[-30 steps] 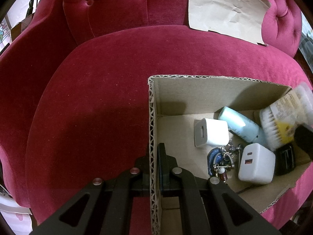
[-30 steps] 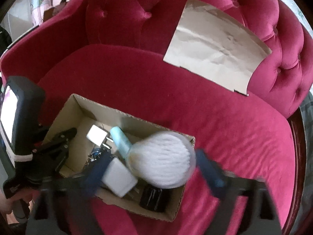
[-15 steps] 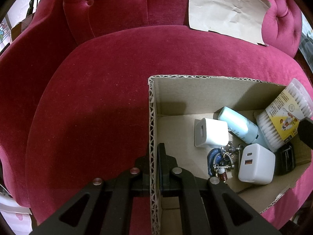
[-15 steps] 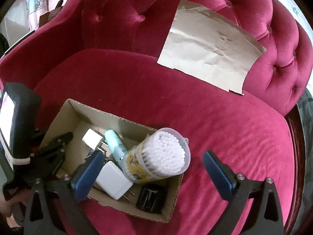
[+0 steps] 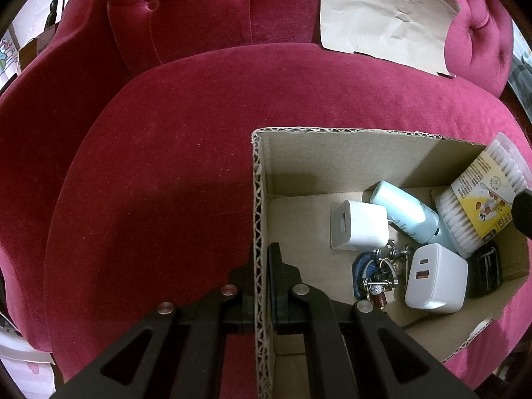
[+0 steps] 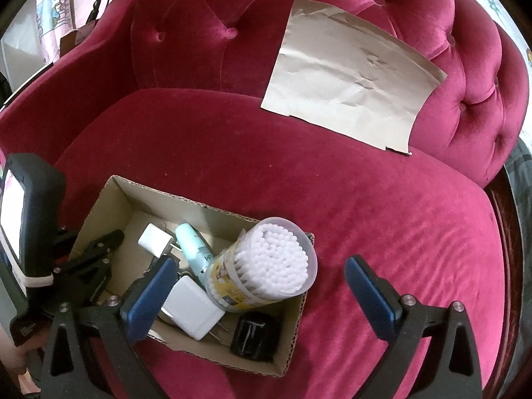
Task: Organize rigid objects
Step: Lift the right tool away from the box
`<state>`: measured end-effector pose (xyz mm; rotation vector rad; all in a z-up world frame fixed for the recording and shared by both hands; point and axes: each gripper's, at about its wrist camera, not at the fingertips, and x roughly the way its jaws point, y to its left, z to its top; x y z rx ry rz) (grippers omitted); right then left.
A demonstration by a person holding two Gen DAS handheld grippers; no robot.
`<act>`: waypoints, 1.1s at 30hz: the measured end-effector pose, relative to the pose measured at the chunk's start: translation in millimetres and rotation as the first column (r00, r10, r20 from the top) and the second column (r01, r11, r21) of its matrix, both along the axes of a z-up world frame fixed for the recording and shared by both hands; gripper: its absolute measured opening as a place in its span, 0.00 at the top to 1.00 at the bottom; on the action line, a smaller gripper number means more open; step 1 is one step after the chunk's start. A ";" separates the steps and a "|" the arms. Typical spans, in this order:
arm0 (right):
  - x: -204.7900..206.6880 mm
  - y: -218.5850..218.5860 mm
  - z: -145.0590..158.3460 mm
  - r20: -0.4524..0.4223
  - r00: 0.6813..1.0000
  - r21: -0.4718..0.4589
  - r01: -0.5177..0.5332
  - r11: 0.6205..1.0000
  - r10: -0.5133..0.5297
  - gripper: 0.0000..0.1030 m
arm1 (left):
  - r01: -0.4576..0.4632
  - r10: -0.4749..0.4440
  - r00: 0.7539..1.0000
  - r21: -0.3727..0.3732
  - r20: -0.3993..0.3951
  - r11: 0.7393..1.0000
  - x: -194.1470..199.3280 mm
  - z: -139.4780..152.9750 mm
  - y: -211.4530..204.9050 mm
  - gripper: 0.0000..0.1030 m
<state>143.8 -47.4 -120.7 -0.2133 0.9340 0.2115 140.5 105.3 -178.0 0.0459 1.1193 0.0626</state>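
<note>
Clenching the cardboard box [image 5: 257,199] wall, the left claw [image 5: 262,266] — right claw [image 6: 259,286] released, seemingly clear of the cotton-swab tub [image 6: 266,266].

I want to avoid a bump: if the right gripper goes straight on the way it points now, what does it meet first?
Most likely the cotton swab tub, which leans in the cardboard box between the open fingers of the right gripper. Depth is hard to judge; the box's right rim lies close beside that line.
</note>
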 end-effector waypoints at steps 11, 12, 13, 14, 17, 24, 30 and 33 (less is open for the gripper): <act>0.6 -3.8 -0.8 -0.010 1.000 0.027 0.026 0.999 -0.026 0.00 | 0.000 0.000 1.000 0.004 -0.004 1.000 0.4 0.1 0.0 0.96; 1.1 -4.4 -0.4 -0.010 1.000 0.029 0.028 0.999 -0.028 0.00 | 0.000 0.000 1.000 0.006 -0.004 1.000 0.6 0.0 -0.8 0.96; 1.5 -4.4 0.0 -0.009 0.999 0.032 0.032 0.999 -0.032 0.00 | 0.000 0.000 1.000 0.008 -0.004 1.000 0.7 0.2 -1.3 0.96; 1.7 -4.8 0.2 -0.009 0.999 0.036 0.035 0.999 -0.035 0.00 | -0.001 0.001 1.000 0.007 -0.004 1.000 0.9 0.1 -1.3 0.96; 1.3 -5.6 0.2 -0.011 0.999 0.041 0.039 0.998 -0.038 0.00 | -0.001 0.001 1.000 0.013 -0.005 1.000 1.4 -0.3 -3.3 0.96; -2.0 -8.0 2.6 -0.005 0.999 0.042 0.041 0.998 -0.041 0.00 | 0.012 -0.015 1.000 0.123 0.024 0.992 -1.4 7.6 -12.4 0.38; -5.9 -17.8 2.9 -0.018 0.997 0.061 0.071 0.996 -0.070 0.00 | -0.011 0.003 0.998 0.146 0.055 0.989 -10.2 21.4 -9.0 0.00; -9.6 -22.2 3.0 -0.020 0.996 0.062 0.084 0.995 -0.083 0.00 | -0.008 0.000 0.998 0.141 0.058 0.990 -17.0 28.8 -9.6 0.00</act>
